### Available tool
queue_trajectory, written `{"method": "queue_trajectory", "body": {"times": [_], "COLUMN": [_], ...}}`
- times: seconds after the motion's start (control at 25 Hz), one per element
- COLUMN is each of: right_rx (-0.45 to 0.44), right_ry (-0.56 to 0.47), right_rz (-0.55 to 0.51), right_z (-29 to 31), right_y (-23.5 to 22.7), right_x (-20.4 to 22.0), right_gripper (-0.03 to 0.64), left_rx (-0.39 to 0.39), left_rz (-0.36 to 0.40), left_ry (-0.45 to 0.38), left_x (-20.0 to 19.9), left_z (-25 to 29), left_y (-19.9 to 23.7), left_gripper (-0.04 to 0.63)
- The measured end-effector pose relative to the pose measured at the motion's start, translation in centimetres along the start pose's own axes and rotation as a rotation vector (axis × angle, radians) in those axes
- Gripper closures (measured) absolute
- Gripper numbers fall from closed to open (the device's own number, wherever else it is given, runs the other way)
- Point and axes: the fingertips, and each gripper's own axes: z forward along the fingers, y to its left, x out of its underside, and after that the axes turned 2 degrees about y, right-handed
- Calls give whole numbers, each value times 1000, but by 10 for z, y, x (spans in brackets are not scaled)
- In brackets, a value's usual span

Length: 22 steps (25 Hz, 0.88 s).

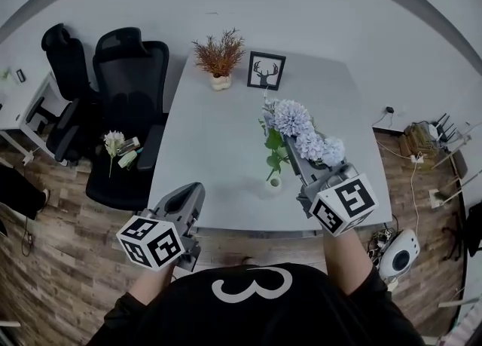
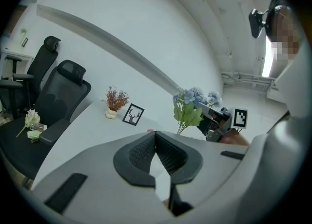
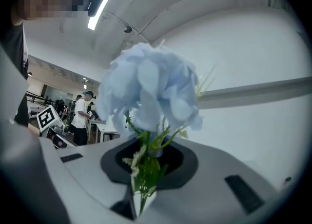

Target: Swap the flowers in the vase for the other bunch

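Holding one bunch [image 1: 292, 118] near one vase [image 1: 275, 181]

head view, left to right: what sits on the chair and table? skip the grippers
white flower bunch on the black mesh office chair → rust-brown dried plant in a white pot → black-framed deer picture → pale blue flower bunch
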Motion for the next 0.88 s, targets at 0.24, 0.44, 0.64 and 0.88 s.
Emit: {"method": "queue_trajectory", "body": {"times": [0.24,0.44,0.64,0.88], "right_rx": [-92,-172,-230,-261], "right_ry": [4,45,126,226], "right_rz": [52,101,161,266], "right_z": [23,50,80,109], "right_y": [29,56,78,96], "right_x": [-2,19,60,117], "right_gripper": [555,555,555,555], "left_rx": [-39,-99,-164,-241], "left_rz": [-11,-36,-67,-98], "left_ry": [-28,-42,-40,-35], "left_x": [-5,-3,5,13], "left_z": [-18,-37,-55,-76], "left_y": [11,28,46,68], "left_gripper": [586,586,586,586]}}
